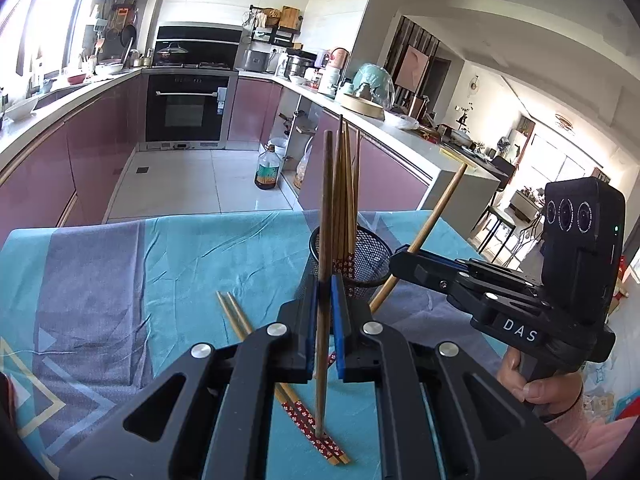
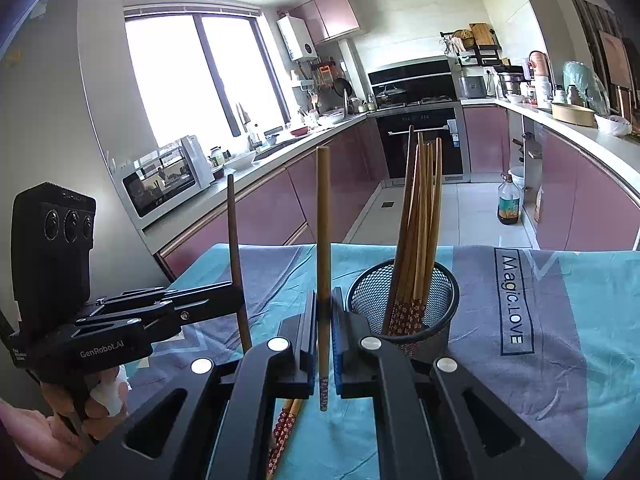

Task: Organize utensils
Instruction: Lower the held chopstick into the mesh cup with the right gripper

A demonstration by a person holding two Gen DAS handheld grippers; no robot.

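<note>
- Each hand has one chopstick pinched upright: the left hand-held gripper (image 1: 325,322) is clamped on a dark chopstick (image 1: 326,208), whose lower tip sits on or just over the pair lying on the desk (image 1: 100,264).
- The right hand-held gripper (image 2: 325,334) is clamped on a lighter chopstick (image 2: 323,240), patterned end down and clear of the cloth.
- The mesh holder (image 2: 404,304) stands just beyond both grippers, already carrying a bundle of chopsticks (image 2: 420,216).
- Two loose chopsticks (image 1: 280,392) lie side by side on the cloth, not yet gathered.
- I judge this the carrying step: each stick needs lifting over the holder's rim, kept upright, then released among the bundle without snagging it.
</note>
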